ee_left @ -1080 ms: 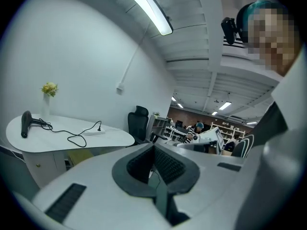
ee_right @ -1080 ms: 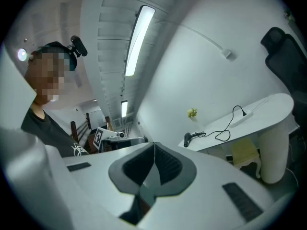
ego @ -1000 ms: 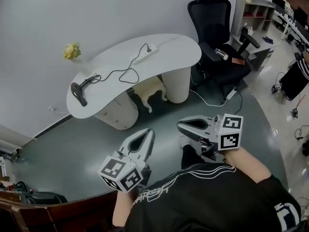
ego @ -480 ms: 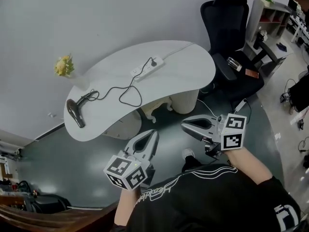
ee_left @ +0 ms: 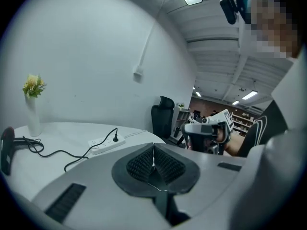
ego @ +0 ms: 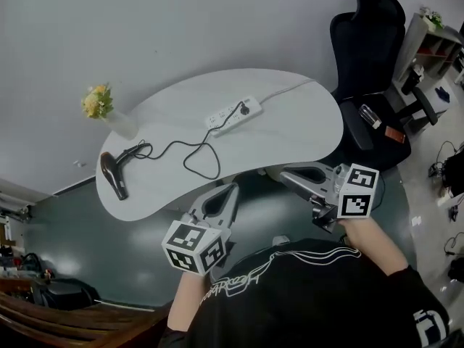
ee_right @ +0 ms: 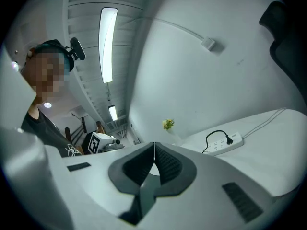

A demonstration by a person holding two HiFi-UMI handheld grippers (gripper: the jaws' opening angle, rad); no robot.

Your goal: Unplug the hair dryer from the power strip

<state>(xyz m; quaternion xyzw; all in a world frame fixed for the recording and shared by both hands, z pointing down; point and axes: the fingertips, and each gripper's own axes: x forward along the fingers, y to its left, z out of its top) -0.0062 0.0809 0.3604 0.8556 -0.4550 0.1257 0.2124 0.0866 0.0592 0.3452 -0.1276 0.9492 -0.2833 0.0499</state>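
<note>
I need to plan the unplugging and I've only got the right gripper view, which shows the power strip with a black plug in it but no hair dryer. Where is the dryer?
Observer: The hair dryer lies at the left end of the table in the head view, near the vase.
Operator: Is that plug the dryer's own?
Observer: Yes. Its black cord loops across the table to the plug in the power strip.
Operator: And the left gripper, open or shut?
Observer: Shut, with nothing between its jaws, as the left gripper view shows.
</note>
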